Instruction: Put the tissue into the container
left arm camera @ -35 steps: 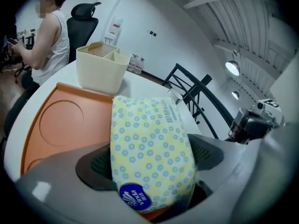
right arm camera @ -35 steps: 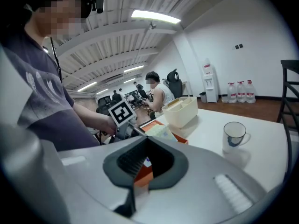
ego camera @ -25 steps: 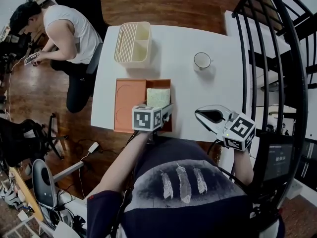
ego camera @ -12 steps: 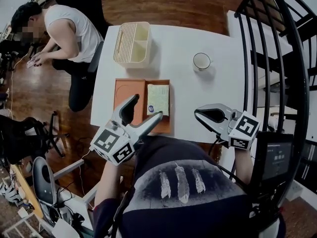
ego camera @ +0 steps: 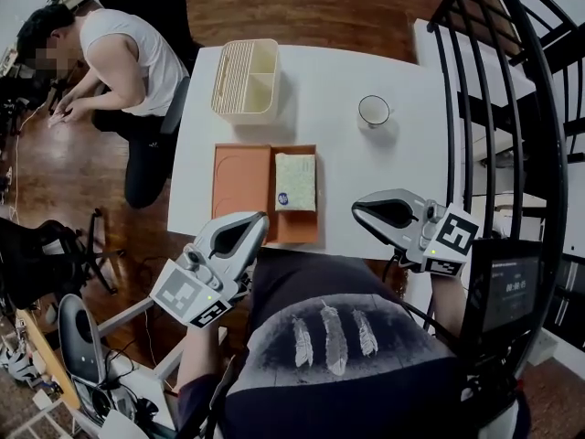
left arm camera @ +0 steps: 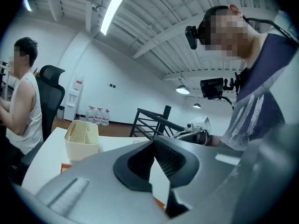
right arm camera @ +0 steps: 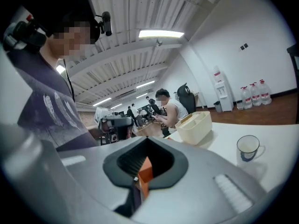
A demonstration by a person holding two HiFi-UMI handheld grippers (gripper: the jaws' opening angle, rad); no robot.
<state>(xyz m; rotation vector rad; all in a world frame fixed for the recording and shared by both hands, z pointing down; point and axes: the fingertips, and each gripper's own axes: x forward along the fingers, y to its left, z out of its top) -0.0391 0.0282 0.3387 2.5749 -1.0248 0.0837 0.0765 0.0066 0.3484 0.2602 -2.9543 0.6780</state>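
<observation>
Hovering nearest the person, off the near edge of the white rectangular table (ego camera: 366, 167), the left gripper (ego camera: 257, 219) is closing, its jaws meeting tip to tip with nothing between them; the right gripper (ego camera: 358, 210) hangs beside the table's near right edge, its jaws likewise pressed together on nothing. Just beyond the left gripper lies a flat orange tray (ego camera: 239, 181) with two compartments; the left one is a bare round recess; the right one holds the pale green and white tissue pack (ego camera: 295, 181), lying flat and apart from both grippers. Farther back, near the far left edge of the table and well apart from the tissue pack, stands the cream plastic container (ego camera: 245, 114); its left part is ribbed with slots, and its right part is divided into two open compartments. Toward the far right stands a white round mug (ego camera: 373, 112); whether it holds anything cannot be told.
</observation>
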